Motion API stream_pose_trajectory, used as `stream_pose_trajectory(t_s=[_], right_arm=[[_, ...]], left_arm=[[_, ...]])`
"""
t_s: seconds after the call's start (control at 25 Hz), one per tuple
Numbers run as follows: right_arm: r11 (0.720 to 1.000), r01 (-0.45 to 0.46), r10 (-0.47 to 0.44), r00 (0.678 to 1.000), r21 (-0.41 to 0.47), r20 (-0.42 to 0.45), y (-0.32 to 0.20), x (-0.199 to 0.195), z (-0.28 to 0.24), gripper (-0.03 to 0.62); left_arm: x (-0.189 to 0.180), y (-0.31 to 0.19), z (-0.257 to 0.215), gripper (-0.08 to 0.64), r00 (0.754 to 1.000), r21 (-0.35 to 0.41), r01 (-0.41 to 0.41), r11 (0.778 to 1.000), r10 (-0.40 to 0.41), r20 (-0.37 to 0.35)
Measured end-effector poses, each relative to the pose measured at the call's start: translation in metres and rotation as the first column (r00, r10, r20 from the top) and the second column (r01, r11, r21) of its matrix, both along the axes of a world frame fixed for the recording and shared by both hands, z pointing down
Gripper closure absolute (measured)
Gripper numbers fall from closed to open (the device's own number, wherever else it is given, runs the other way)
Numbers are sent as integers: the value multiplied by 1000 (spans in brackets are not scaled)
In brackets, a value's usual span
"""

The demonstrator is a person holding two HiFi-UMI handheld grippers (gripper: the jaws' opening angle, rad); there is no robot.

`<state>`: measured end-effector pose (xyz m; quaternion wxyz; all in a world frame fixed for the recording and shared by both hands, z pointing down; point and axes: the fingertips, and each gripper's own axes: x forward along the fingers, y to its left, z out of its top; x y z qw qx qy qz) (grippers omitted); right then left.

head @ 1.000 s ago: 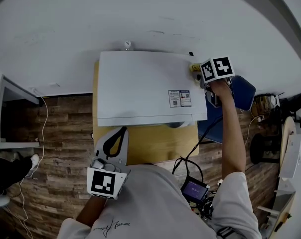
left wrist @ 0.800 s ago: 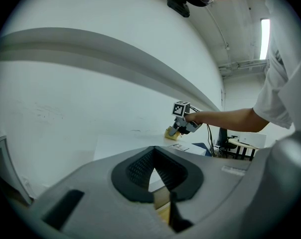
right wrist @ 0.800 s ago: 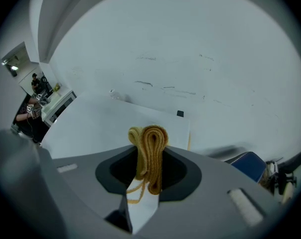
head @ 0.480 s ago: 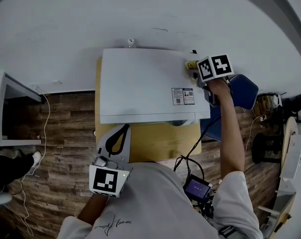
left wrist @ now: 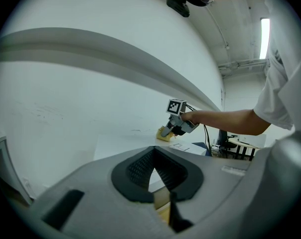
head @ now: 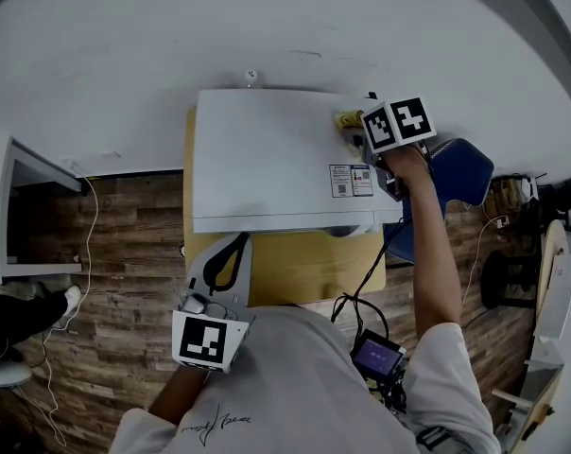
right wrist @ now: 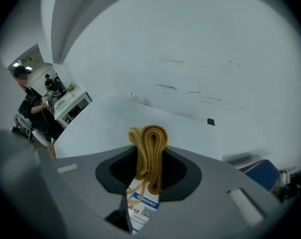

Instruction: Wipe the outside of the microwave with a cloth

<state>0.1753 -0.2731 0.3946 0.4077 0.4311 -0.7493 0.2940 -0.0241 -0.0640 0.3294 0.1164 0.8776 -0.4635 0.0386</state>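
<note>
Here we have the white microwave (head: 276, 164) on a yellow-topped table (head: 304, 272), its flat top filling the middle of the head view. Our right gripper (head: 354, 129) reaches across to the back right corner of that top. Its jaws are clamped on a folded yellow cloth (head: 346, 120), which rests on the panel there, and the right gripper view shows the folds bunched between the jaws. Our left gripper (head: 232, 252) hangs low over the table's front edge, close to our body and apart from the microwave. Its jaws are closed together with nothing between them. We judge the wiping to be under way on the top, at its far right corner. Nothing shows how much of the top has been covered, and the front and sides look left to do. Smallest is the sticker (head: 350, 180) near the right front of the top. It carries a blue band and square codes, but its print is too small to read.
</note>
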Motion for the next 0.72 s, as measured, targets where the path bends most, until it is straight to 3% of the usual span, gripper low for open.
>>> stream_pose_trajectory(t_s=[0.72], right_arm=[[980, 199, -198, 977, -8, 78, 12, -110, 0, 477]], left_arm=[[-14, 0, 0, 569, 999, -2, 35, 999, -35, -3]])
